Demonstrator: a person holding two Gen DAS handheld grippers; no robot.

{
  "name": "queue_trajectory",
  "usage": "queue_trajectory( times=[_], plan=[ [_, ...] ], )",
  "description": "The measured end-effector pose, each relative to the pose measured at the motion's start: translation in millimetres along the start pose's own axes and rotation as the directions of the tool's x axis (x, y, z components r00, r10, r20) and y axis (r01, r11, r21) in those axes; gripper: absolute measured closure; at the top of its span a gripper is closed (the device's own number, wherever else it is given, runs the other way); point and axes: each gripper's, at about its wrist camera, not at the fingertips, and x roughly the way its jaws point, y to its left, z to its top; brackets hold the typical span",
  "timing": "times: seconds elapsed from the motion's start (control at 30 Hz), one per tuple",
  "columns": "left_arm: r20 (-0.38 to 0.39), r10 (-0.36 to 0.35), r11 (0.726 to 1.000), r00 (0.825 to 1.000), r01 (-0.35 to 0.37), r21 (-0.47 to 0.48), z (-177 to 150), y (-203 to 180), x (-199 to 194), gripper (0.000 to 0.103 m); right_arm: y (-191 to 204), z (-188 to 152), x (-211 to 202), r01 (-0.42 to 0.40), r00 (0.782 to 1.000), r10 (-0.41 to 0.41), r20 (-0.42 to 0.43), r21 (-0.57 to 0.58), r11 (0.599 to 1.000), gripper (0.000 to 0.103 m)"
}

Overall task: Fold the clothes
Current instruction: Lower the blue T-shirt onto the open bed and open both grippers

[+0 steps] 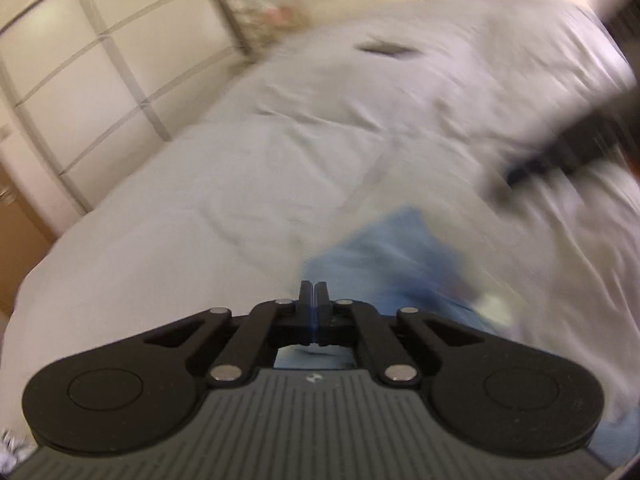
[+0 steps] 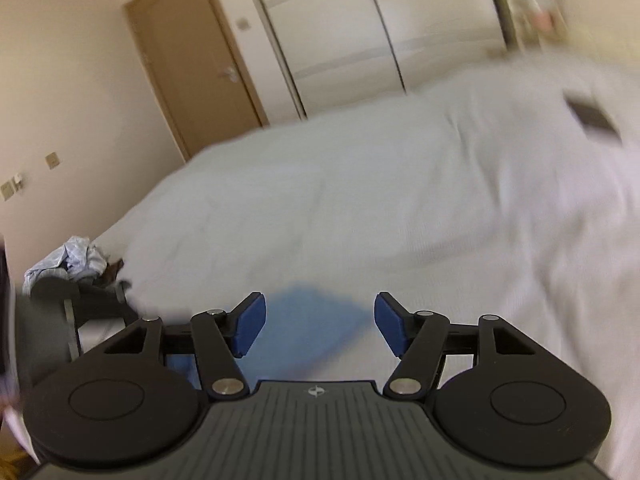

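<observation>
A light blue garment (image 1: 392, 264) lies blurred on the white bed, just beyond and under my left gripper (image 1: 314, 292). That gripper's pads are pressed together at the cloth's near edge; I cannot make out any fabric pinched between them. In the right wrist view the same blue garment (image 2: 308, 332) shows on the bed between the blue pads (image 2: 250, 322) of my right gripper (image 2: 320, 302). The right gripper is open and nothing touches its pads. A dark blurred shape at the right of the left wrist view is the right gripper (image 1: 560, 152).
The white bed cover (image 1: 240, 184) fills both views. A small dark flat object (image 1: 384, 48) lies far up the bed. White sliding wardrobe doors (image 1: 100, 60) and a brown door (image 2: 200, 72) stand beyond. A chair with crumpled clothes (image 2: 76, 260) sits by the bed's left side.
</observation>
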Motion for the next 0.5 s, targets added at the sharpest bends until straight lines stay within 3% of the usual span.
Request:
queue_trajectory(
  times=[0.13, 0.17, 0.23, 0.27, 0.33, 0.4, 0.5],
  plan=[
    [0.033, 0.141, 0.977, 0.99, -0.134, -0.163, -10, 67, -29, 0.103, 1, -39, 7, -0.048, 0.996, 0.051, -0.069, 0.047, 0.998, 0.04],
    [0.035, 0.147, 0.974, 0.989, -0.138, -0.181, -10, 76, -35, 0.103, 3, -46, 9, -0.064, 0.994, 0.069, -0.08, 0.06, 0.996, 0.04],
    [0.043, 0.093, 0.977, 0.995, -0.083, -0.197, -15, 86, -44, 0.099, 11, -53, 19, -0.093, 0.99, 0.101, -0.095, 0.085, 0.992, 0.04],
    [0.042, 0.063, 0.985, 0.997, -0.055, -0.165, -14, 80, -46, 0.093, 15, -56, 25, -0.107, 0.988, 0.117, -0.103, 0.097, 0.989, 0.04],
    [0.044, -0.004, 0.998, 0.999, 0.007, -0.069, -14, 58, -46, 0.058, 21, -60, 35, -0.122, 0.984, 0.135, -0.12, 0.109, 0.986, 0.04],
    [0.049, -0.073, 0.996, 0.996, 0.07, 0.061, -14, 29, -46, 0.054, 23, -61, 40, -0.104, 0.985, 0.117, -0.127, 0.109, 0.989, 0.04],
    [0.021, -0.184, 0.941, 0.983, 0.17, 0.293, -15, -23, -33, 0.054, 17, -61, 31, -0.065, 0.991, 0.077, -0.112, 0.103, 0.993, 0.04]
  ],
)
